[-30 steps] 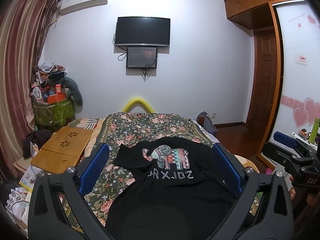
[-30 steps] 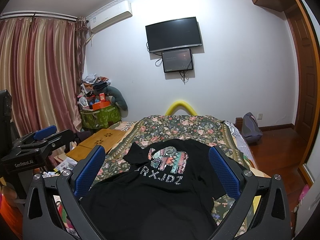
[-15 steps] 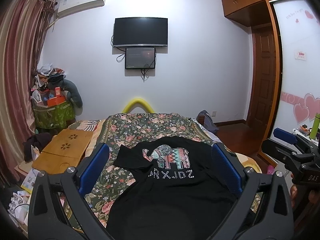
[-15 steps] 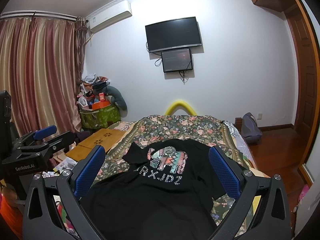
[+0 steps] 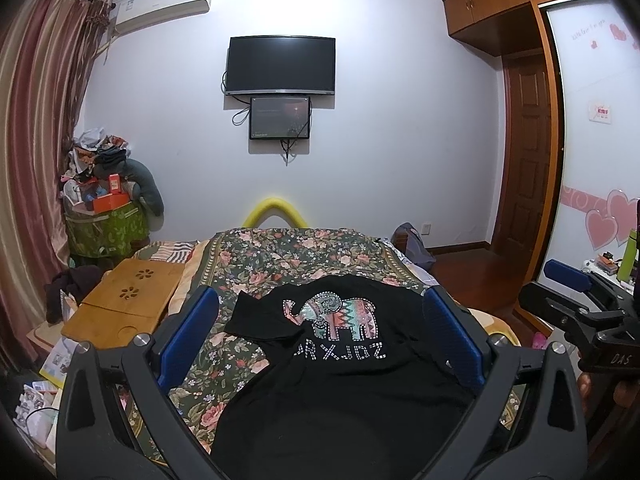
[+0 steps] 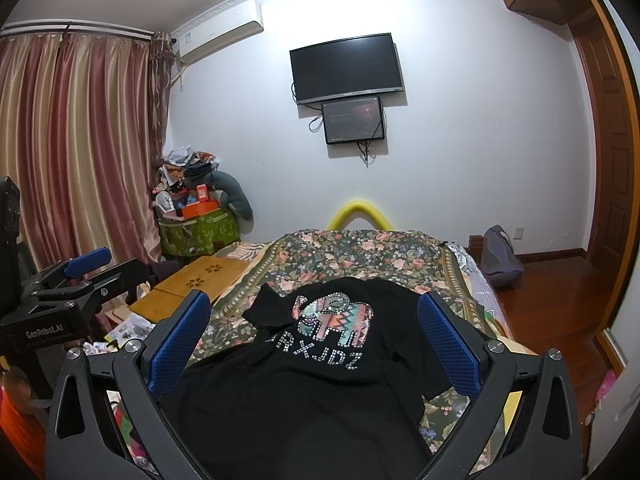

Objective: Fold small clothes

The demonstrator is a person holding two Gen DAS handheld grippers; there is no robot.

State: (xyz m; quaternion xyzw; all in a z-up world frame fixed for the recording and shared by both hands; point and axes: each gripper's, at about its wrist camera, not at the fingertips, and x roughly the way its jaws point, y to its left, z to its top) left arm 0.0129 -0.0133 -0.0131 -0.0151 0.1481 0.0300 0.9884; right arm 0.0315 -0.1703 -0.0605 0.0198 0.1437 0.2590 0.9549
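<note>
A black T-shirt with a beaded elephant print and letters lies spread on a floral bed cover, its left sleeve folded in. It also shows in the right wrist view. My left gripper is open and empty, held above the shirt's near part. My right gripper is open and empty, also above the shirt. The right gripper shows at the right edge of the left wrist view; the left gripper shows at the left edge of the right wrist view.
A wooden lap desk lies left of the bed. A green bin piled with clutter stands by the curtain. A TV hangs on the far wall. A bag and a door are on the right.
Both grippers stay open over the shirt. The left wrist view has shifted slightly; the right gripper at its edge has moved a little. The shirt has not moved.
</note>
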